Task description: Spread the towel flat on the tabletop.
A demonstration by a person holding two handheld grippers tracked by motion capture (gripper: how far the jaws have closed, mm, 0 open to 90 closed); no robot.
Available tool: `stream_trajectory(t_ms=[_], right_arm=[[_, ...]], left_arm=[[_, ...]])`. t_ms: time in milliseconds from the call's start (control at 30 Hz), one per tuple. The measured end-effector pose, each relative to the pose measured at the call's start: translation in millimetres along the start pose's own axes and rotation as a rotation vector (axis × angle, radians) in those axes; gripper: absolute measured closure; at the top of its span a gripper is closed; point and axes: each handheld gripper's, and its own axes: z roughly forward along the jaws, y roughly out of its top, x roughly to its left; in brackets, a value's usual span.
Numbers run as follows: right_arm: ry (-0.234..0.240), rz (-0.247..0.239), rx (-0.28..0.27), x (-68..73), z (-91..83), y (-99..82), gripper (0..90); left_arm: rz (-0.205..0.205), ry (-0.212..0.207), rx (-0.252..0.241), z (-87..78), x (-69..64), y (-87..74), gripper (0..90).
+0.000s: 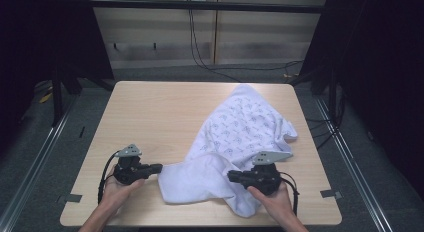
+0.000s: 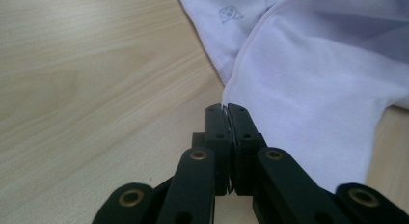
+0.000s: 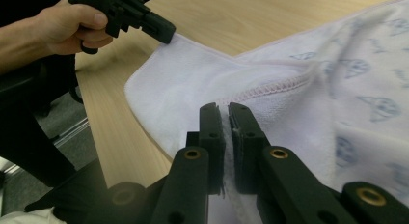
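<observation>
The left gripper (image 2: 226, 108) is clenched on a corner of the white towel (image 1: 235, 142), a sliver of hem caught between its black tips; in the right gripper view the same gripper (image 3: 166, 35) shows at the top left, biting the towel's corner, with the left hand (image 3: 62, 28) wrapped round its body. The right gripper (image 3: 225, 108) is clamped on the towel's edge, cloth squeezed between its jaws, though how deep the fabric runs down between them is hard to make out. In the high view the left gripper (image 1: 159, 167) and the right gripper (image 1: 231, 175) point towards each other over the near part of the table (image 1: 150, 107), and the right hand (image 1: 272, 197) covers part of the towel's near corner. The towel lies on the right half of the tabletop, crumpled and partly folded: its plain white terry side is turned up near the grippers, while farther back its smoother face shows a faint blue-grey printed pattern, too small to read. A stitched hem runs along the fold. Beyond the table, black cables (image 1: 200, 52) hang down a pale panelled wall.
</observation>
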Motion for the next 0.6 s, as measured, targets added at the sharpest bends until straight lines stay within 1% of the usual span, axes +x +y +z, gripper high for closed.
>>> stream_trajectory(t_ms=[33,67,100,133,167,200,233,267,300,333,367,400,433,467,500,533,567,600], right_arm=[[-0.002,0.004,-0.013,-1.0,-9.0,-0.5,85.2],[-0.002,0.004,-0.013,-1.0,-9.0,-0.5,85.2],[-0.007,0.006,-0.028,-1.7,-26.8,-3.3,85.3],[-0.008,0.016,-0.036,-0.5,-35.4,-6.2,85.4],[0.0,0.021,-0.033,1.2,-42.6,-9.8,85.4],[0.001,0.01,-0.021,4.2,-49.1,-13.8,85.4],[0.001,0.007,-0.01,8.8,-55.8,-18.3,85.4],[0.004,-0.004,0.001,13.0,-62.3,-23.0,85.4],[0.006,-0.009,0.008,17.5,-68.9,-28.2,85.4],[0.006,-0.009,0.008,17.5,-68.9,-28.2,85.4],[0.016,-0.015,0.014,26.2,-82.3,-39.6,85.0],[0.022,-0.018,0.016,30.5,-88.3,-45.5,84.7],[0.031,-0.019,0.029,34.7,-93.5,-51.2,84.6],[0.031,-0.019,0.029,34.7,-93.5,-51.2,84.6],[0.046,-0.019,0.048,43.7,-101.3,-61.9,84.7],[0.059,-0.029,0.064,48.6,-104.3,-66.5,84.7],[0.063,-0.042,0.081,54.3,-106.8,-70.5,84.6],[0.077,-0.048,0.098,59.9,-109.0,-74.1,84.1]], left_arm=[[0.004,-0.008,-0.016,-3.0,-3.1,0.7,88.6],[0.012,-0.018,-0.024,-6.2,-6.8,1.3,88.6],[0.04,-0.038,-0.033,-12.4,-15.9,0.7,88.6],[0.04,-0.038,-0.033,-12.4,-15.9,0.7,88.6],[0.057,-0.071,-0.037,-17.7,-25.6,-3.0,88.5],[0.057,-0.071,-0.037,-17.7,-25.6,-3.0,88.5],[0.06,-0.088,-0.039,-20.5,-30.3,-6.1,88.6],[0.07,-0.111,-0.048,-29.6,-40.3,-13.5,88.6],[0.078,-0.123,-0.061,-35.6,-44.8,-17.3,88.6],[0.078,-0.123,-0.061,-35.6,-44.8,-17.3,88.5],[0.107,-0.131,-0.109,-51.8,-54.5,-25.5,88.5],[0.121,-0.145,-0.126,-60.3,-58.8,-29.6,88.5],[0.133,-0.143,-0.133,-68.3,-62.3,-33.8,88.5],[0.133,-0.143,-0.133,-68.3,-62.3,-33.8,88.5],[0.148,-0.156,-0.146,-82.3,-69.1,-42.3,88.5],[0.148,-0.156,-0.146,-82.3,-69.1,-42.3,88.5],[0.172,-0.183,-0.154,-93.2,-75.7,-50.1,88.5],[0.172,-0.183,-0.154,-93.2,-75.7,-50.1,88.4]])
